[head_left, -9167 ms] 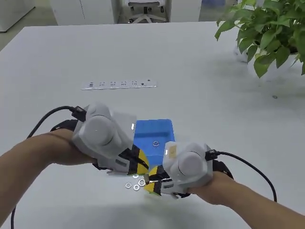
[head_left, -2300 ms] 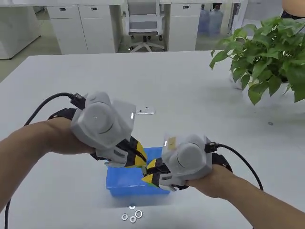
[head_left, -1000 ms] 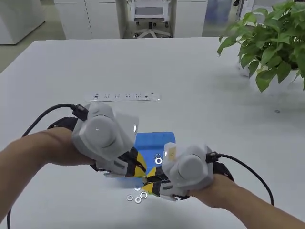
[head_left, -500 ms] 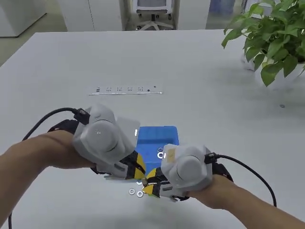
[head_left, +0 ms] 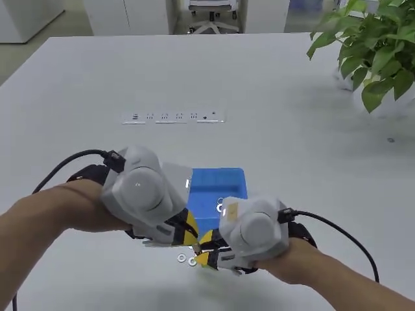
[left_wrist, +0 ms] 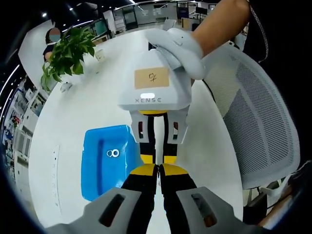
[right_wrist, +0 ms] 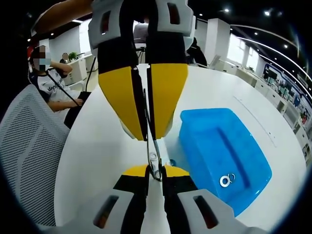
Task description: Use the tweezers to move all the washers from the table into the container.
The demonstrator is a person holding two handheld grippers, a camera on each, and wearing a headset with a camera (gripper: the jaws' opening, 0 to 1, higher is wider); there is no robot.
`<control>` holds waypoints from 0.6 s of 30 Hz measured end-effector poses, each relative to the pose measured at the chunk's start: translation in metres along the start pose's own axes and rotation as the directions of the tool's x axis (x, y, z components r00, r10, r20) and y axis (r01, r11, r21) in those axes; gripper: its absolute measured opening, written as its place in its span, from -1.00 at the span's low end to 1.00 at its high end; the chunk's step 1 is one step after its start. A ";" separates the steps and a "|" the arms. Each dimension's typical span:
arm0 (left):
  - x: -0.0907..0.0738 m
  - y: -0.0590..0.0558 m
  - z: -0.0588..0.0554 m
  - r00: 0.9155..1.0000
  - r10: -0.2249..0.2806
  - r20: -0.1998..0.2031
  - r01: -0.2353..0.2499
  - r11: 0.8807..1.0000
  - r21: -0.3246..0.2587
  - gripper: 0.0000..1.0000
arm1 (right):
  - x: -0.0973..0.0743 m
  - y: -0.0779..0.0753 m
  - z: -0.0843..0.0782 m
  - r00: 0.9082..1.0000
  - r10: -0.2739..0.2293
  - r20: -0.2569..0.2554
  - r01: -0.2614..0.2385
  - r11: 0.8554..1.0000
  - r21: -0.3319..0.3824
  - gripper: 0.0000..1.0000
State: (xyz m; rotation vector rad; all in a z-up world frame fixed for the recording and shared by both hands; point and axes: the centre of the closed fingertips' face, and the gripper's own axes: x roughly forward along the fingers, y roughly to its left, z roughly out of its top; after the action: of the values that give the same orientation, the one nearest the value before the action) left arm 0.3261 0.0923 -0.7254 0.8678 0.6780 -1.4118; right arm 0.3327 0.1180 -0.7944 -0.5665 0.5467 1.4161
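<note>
The left gripper [left_wrist: 157,168] and right gripper [right_wrist: 155,171] met tip to tip by the blue container [head_left: 224,181], both sets of fingers narrowed, apparently on the tweezers [right_wrist: 147,131], with two washers [left_wrist: 113,153] inside and loose washers [head_left: 187,260] on the near tabletop [head_left: 272,91].

The white housing of the right gripper [left_wrist: 156,158] bears the brand XENSE in grey capitals; the tan sticker [left_wrist: 151,78] above it carries a handwritten mark (too scrawled to read).
</note>
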 end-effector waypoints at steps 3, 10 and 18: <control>0.001 0.000 0.000 1.000 -0.003 0.001 0.003 1.000 -0.004 -0.87 | 0.001 0.000 -0.001 1.000 0.004 0.000 -0.004 1.000 0.001 -0.76; 0.002 0.001 0.003 1.000 0.000 0.019 0.000 1.000 -0.019 -0.87 | 0.000 0.001 -0.001 1.000 0.009 0.002 -0.009 1.000 0.000 -0.76; 0.003 0.008 0.003 1.000 0.014 0.022 -0.012 0.998 -0.062 -0.86 | 0.001 -0.001 -0.002 1.000 0.010 0.001 -0.010 1.000 0.007 -0.76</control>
State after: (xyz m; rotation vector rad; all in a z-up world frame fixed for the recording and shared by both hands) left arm 0.3342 0.0876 -0.7254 0.8059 0.6946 -1.3800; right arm 0.3340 0.1181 -0.7965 -0.5580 0.5540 1.4235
